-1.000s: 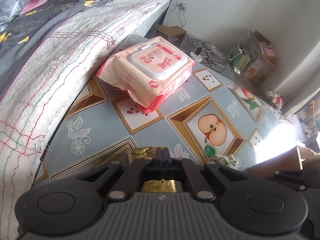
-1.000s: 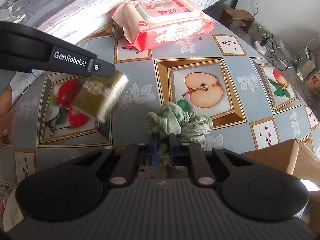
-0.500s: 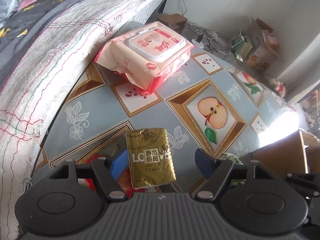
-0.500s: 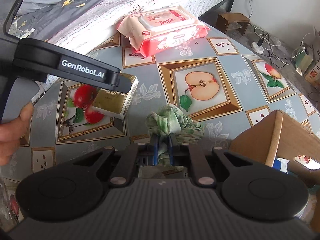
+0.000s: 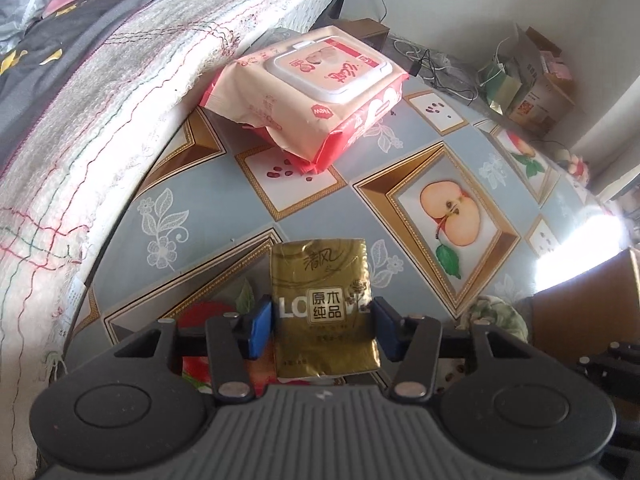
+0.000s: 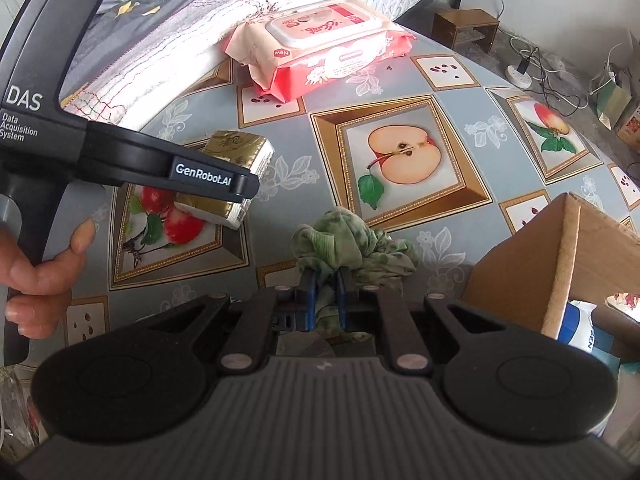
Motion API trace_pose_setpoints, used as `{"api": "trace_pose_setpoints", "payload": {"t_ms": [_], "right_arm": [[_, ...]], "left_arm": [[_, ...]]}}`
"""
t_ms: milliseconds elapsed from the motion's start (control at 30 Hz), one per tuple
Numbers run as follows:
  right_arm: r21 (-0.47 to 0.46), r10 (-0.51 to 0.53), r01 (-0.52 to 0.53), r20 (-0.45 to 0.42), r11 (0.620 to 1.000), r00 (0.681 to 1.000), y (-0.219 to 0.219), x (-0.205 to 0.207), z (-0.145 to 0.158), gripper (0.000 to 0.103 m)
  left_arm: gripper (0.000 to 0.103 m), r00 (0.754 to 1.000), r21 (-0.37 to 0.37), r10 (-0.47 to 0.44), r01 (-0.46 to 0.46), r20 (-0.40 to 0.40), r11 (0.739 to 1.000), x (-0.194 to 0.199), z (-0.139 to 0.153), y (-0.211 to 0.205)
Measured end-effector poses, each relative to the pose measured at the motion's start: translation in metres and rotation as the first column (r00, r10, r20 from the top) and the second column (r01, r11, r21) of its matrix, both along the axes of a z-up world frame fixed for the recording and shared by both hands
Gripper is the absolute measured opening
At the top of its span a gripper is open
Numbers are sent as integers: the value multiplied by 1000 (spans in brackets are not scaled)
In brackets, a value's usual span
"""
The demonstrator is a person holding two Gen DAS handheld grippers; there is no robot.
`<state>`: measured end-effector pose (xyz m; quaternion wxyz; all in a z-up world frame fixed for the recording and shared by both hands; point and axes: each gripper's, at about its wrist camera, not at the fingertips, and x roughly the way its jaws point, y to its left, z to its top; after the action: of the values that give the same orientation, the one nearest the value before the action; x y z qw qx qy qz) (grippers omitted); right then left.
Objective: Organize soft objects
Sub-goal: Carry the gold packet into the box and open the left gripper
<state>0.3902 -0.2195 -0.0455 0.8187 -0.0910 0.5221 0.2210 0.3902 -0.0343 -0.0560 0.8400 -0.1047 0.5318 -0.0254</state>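
Item 1. Left hand-held gripper [image 5: 322,326]: jaws closing on the gold tissue pack [image 5: 323,310], which stands between the blue pads [image 5: 259,328]. The pads sit at the pack's edges; whether they press yet cannot be told. Pack sits above the desk [image 5: 208,216], just ahead of this hand-held gripper.

Item 2. Right hand-held gripper [image 6: 326,300]: jaws narrow, clamped on the green cloth [image 6: 352,244], which bunches up ahead of the pads.

Item 3. Cardboard box [image 6: 560,264]: to the right of the right hand-held gripper, open; a judged destination.

Item 4. Wet wipes pack [image 5: 308,92]: well ahead of both, at the desk's far edge beside the bed [image 5: 100,80].

Risks, as judged:
- Tissue pack is slick foil and caught low; a weak squeeze may let it slide or tip out.
- Too firm a squeeze would crush it.
- Loose cloth folds may snag on the box wall.
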Motion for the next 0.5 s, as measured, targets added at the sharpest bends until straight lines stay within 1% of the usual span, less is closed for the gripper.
{"api": "trace_pose_setpoints", "payload": {"t_ms": [67, 167, 233, 300, 400, 467, 500], "right_arm": [[33, -14, 13, 18, 999, 1000, -5, -6, 12, 9], [110, -38, 30, 67, 993, 997, -19, -26, 43, 9], [161, -59, 40, 115, 986, 992, -34, -46, 69, 9], [211, -95, 60, 157, 976, 983, -55, -70, 94, 9], [279, -176, 114, 209, 953, 962, -101, -115, 127, 9], [311, -237, 159, 232, 937, 944, -132, -147, 142, 9], [327, -273, 188, 238, 926, 932, -151, -167, 149, 9]], "left_arm": [[53, 999, -20, -8, 9, 33, 1000, -13, 18, 4], [53, 994, -61, -30, 36, 100, 998, -40, 53, 5], [53, 986, -80, -62, 75, 157, 994, -60, 77, -1], [53, 970, -102, -113, 138, 215, 985, -83, 103, -15], [53, 942, -145, -199, 245, 271, 959, -113, 128, -42], [53, 916, -166, -269, 327, 299, 930, -134, 138, -68], [53, 897, -166, -314, 377, 312, 911, -145, 141, -86]]}}
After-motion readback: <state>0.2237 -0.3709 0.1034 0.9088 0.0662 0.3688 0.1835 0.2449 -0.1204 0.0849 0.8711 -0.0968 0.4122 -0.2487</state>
